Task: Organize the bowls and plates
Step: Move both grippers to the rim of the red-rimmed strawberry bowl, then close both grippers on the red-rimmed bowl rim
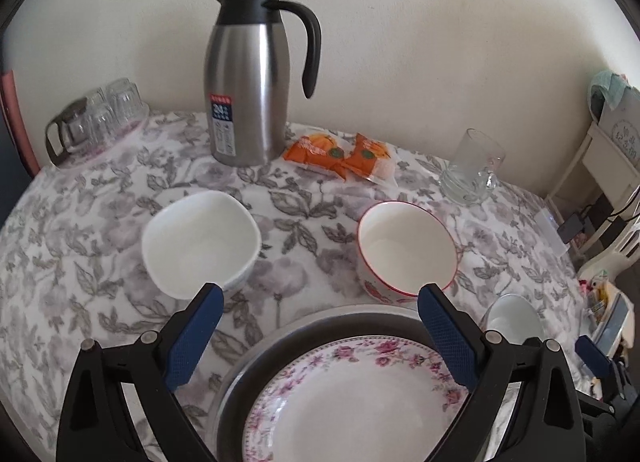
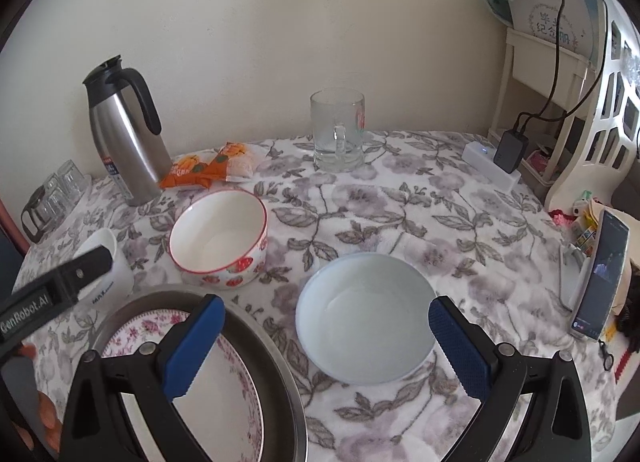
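A floral-rimmed plate (image 1: 360,398) lies inside a dark metal pan (image 1: 280,342) at the table's near edge; both also show in the right wrist view, the plate (image 2: 136,334) and the pan (image 2: 264,362). A plain white bowl (image 1: 200,242) stands left, a red-rimmed strawberry bowl (image 1: 404,250) right of it, also seen from the right (image 2: 218,238). A pale blue bowl (image 2: 364,318) sits in front of my right gripper (image 2: 326,326), which is open and empty. My left gripper (image 1: 320,306) is open and empty above the pan.
A steel thermos jug (image 1: 248,86) stands at the back by the wall, orange snack packets (image 1: 344,156) beside it. A glass mug (image 2: 338,130) is at the back right, upturned glasses (image 1: 100,118) back left. A phone (image 2: 600,274) and charger (image 2: 510,150) lie at the right edge.
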Motion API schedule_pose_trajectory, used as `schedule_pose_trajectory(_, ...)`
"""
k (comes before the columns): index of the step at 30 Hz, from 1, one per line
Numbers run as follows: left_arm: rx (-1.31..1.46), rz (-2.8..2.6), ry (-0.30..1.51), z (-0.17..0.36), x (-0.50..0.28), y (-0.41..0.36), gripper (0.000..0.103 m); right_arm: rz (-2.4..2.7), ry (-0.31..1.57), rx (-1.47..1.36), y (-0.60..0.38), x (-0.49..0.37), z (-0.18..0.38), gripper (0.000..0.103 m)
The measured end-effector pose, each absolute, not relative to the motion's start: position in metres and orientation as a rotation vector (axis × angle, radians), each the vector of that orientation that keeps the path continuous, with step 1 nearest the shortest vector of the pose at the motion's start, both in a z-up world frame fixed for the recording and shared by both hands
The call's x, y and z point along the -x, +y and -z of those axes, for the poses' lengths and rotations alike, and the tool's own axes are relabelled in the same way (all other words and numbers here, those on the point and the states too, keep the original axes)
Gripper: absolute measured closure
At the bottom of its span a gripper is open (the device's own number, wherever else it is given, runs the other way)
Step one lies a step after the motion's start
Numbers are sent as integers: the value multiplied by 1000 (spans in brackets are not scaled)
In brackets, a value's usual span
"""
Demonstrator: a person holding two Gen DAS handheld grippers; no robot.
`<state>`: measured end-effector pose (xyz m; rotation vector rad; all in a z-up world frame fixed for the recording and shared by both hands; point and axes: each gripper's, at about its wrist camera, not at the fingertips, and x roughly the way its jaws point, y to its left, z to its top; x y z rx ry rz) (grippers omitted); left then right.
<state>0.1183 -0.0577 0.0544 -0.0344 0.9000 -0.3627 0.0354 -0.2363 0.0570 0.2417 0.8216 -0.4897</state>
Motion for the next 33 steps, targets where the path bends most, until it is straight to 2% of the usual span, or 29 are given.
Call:
schedule_pose_trajectory(12, 54, 432, 973, -28, -146, -74, 5, 431, 800, -295, -248, -67, -46, 2)
schedule_pose_trajectory(14, 72, 442, 991, -24, -152, -76, 5, 404, 806, -293, -245, -75, -44, 11)
schedule_pose_trajectory(21, 73, 442, 1004, -21, -166, -82, 8, 332, 838, -366, -251, -98, -36, 26)
schedule_pose_trajectory(23, 71, 448, 1012, -20, -170, -84, 8, 325, 854, -397, -256, -104, -31, 36)
schedule_pose_trajectory(26, 72, 456, 1010, -19, -177, -88, 9, 315, 879, -412, -260, -116, -26, 43)
schedule_pose_trajectory(28, 73, 463, 1011, -17, -179, -91, 15, 289, 897, -411, -259, -123, -22, 47)
schedule_pose_trajectory(30, 70, 464, 1025, -14, -183, -94, 32, 273, 914, -412, -259, -129, -19, 52)
schedule_pose_trajectory(33, 66, 458, 1039, -8, -189, -97, 34, 271, 944, -409, -261, -138, -13, 57)
